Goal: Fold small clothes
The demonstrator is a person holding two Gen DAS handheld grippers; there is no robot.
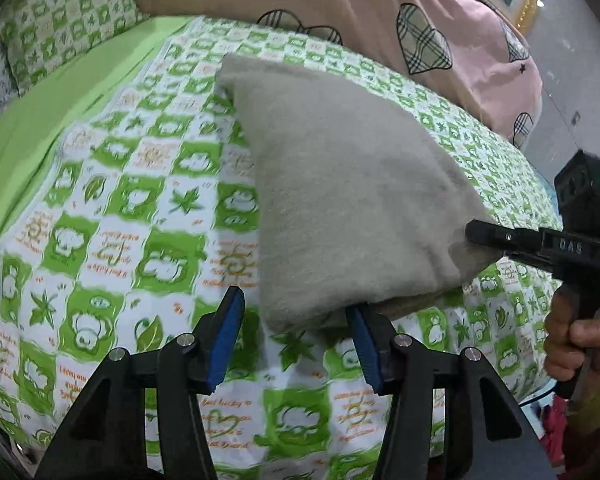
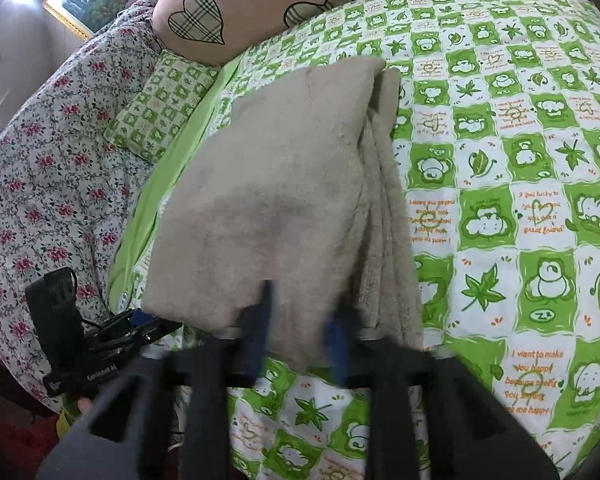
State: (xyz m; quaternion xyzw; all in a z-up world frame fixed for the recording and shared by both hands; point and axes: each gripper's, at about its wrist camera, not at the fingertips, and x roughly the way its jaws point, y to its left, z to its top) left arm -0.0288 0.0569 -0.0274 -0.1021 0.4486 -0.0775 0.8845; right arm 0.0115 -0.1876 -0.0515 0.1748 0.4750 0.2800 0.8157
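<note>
While lifted at its near end above the green-and-white checked bedspread, lies folded: grey fleece garment, long axis running from the near edge of the bed toward the pink heart-print quilt at the far side, far end resting on the spread, layered edges showing along its right side in the right wrist view. Pinched at the near right corner by the right hand-held gripper, fingers closed on the fabric; marked "DAS" on its body. Spread wide, holding nothing: left hand-held gripper, its right blue pad just under the garment's near hem. Printed on the spread: "I want to make you happy", "great friend".
</note>
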